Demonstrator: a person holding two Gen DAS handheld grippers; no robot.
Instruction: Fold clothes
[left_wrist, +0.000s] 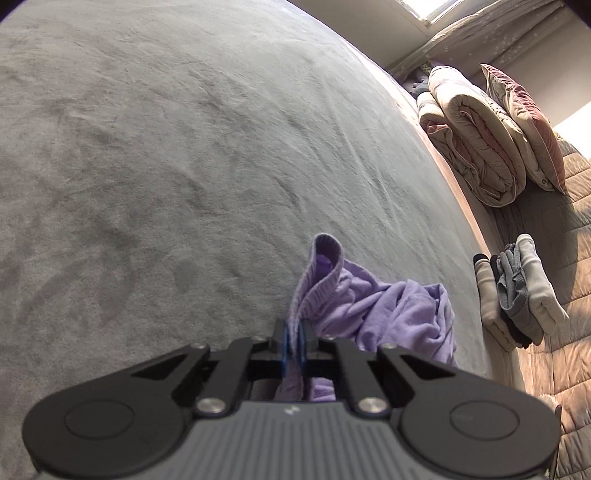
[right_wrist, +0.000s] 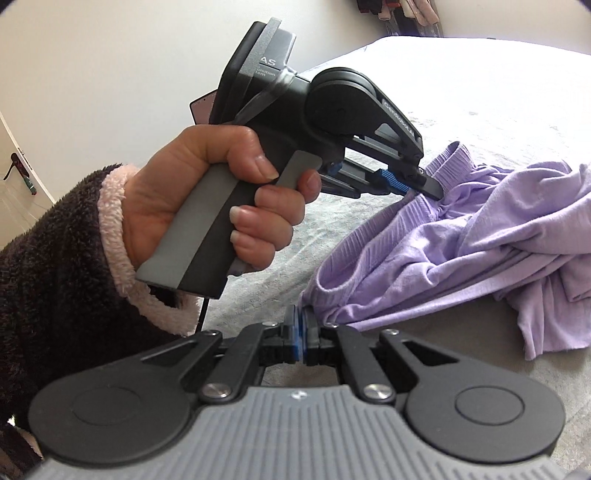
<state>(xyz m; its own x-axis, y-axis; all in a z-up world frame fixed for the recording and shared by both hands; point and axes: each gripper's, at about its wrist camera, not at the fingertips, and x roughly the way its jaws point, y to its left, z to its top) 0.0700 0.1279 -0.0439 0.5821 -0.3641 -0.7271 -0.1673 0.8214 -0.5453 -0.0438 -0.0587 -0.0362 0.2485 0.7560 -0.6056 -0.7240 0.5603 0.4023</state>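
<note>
Two pairs of tongs are clamped on one lilac garment, each gripping its ribbed waistband, which looks like the way to lift it and shake it flat before folding.

Nearest in the right wrist view, the right tongs (right_wrist: 300, 334) are pinched tight on the band's near corner. The lilac garment (right_wrist: 480, 236) spreads away ahead and to the right of them, crumpled on the grey bed cover (right_wrist: 480, 96).

Further along the same band, the left tongs (right_wrist: 430, 188), carried by a hand (right_wrist: 207, 195) in a fleecy sleeve (right_wrist: 55, 266), are likewise closed on the ribbing; in the left wrist view (left_wrist: 294, 343) the band loops up just beyond the tips.

Farther off, right of the left tongs, lie folded socks (left_wrist: 517, 295), then a rolled quilt (left_wrist: 476, 147) and a pillow (left_wrist: 524, 122).
</note>
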